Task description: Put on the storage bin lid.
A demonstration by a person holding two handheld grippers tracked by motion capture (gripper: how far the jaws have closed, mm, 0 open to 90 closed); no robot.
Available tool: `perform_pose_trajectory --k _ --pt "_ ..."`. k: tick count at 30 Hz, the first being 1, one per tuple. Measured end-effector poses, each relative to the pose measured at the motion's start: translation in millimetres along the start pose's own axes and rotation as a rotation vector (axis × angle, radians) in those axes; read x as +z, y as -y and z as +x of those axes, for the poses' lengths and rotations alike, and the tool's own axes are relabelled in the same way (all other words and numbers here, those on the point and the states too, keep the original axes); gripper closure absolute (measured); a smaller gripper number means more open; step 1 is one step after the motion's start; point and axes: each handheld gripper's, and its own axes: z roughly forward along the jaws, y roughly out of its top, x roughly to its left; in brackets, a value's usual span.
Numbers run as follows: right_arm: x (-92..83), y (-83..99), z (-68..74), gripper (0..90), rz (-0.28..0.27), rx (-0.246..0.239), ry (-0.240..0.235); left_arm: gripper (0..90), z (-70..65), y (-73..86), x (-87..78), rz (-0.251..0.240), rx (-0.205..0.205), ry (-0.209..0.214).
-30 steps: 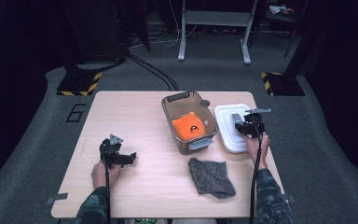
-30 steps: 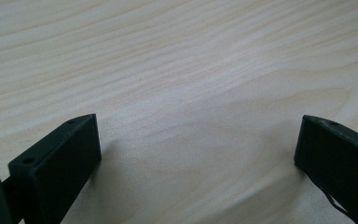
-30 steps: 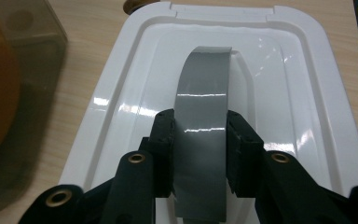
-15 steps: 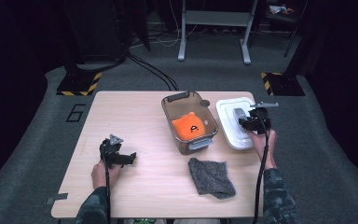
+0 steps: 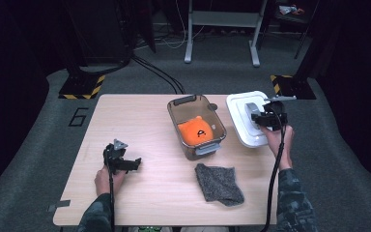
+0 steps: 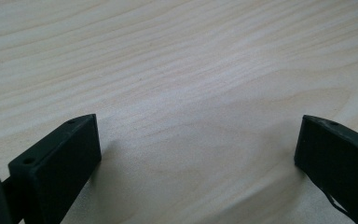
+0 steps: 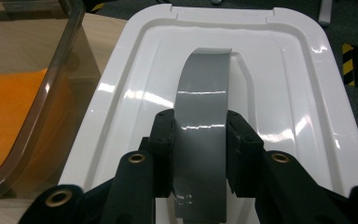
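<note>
Lid (image 7: 279, 88) glossy white plastic, handle strap (image 7: 200, 135) smooth grey, shiny. Container (image 5: 196, 126) clear brownish plastic. Toy (image 5: 196, 132) orange plush. Cloth (image 5: 219, 183) grey, rough. Surface (image 6: 177, 70) pale matt wood. Fingers (image 6: 58, 163) matt black plastic.

At the right of the high view, the glossy white plastic lid (image 5: 241, 126) carries a plain grey arched handle strip (image 7: 203, 116), clasped by the matte black right gripper (image 7: 200, 140) with brass-coloured rivets. Left of it, the smoky brown translucent plastic bin (image 5: 193, 104) holds a bright orange soft toy (image 5: 196, 131) with a dark mark. Below lies a mottled dark grey cloth (image 5: 219, 183). The pale wooden table (image 5: 140, 121) shows fine wavy grain; the left gripper (image 6: 198, 154) is black.
</note>
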Motion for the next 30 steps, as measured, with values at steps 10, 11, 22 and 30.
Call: perform_pose_trajectory --k 10,11,22,30 --pt "-17.0 -15.8 3.0 67.3 -0.012 -0.011 0.007 0.1 0.0 0.0 0.0 0.000 0.000 0.000" --pt "-18.4 -16.9 2.9 67.3 -0.013 -0.020 0.006 0.1 0.0 0.0 0.0 0.000 0.000 0.000" --pt "-32.0 -37.4 19.9 67.3 -0.025 -0.037 -0.026 0.0 0.0 0.0 0.0 0.000 -0.001 0.000" --pt "-30.5 -47.2 44.1 67.3 -0.029 -0.049 -0.079 0.1 0.0 0.0 0.0 0.000 -0.001 0.000"
